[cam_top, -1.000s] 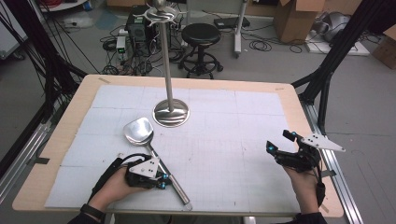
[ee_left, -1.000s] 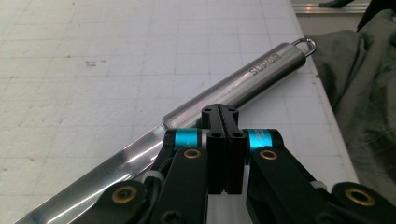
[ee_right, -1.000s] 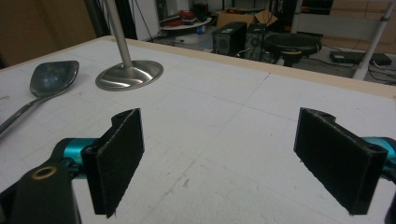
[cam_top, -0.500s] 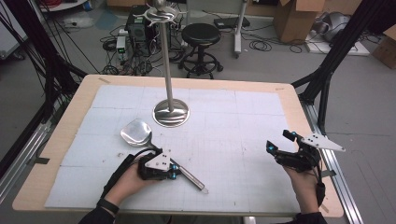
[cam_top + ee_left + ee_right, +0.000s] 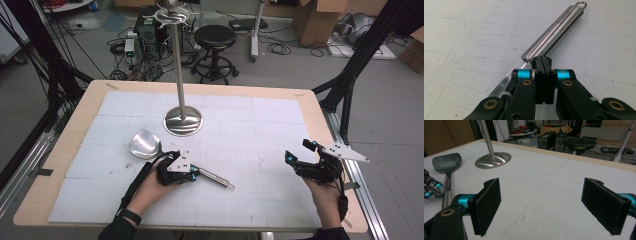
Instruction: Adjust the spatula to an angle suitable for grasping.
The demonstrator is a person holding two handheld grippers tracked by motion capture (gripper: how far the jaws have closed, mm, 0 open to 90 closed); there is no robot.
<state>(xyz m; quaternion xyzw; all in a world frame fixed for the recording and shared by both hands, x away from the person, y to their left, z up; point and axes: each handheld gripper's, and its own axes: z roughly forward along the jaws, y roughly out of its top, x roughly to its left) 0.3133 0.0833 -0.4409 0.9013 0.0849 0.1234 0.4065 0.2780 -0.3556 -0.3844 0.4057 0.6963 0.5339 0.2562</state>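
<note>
Left gripper has swung the ladle round, jaws clamped on its neck on the mat, near the stand. Right gripper gapes empty. I'd lift slowly, it's bowl-heavy.

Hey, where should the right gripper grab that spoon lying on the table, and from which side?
Grip the spoon by its round steel handle, near the loop end that points toward the right gripper. Come from above, jaws across the handle: it lies flat, and the left gripper sits over the neck.
</note>
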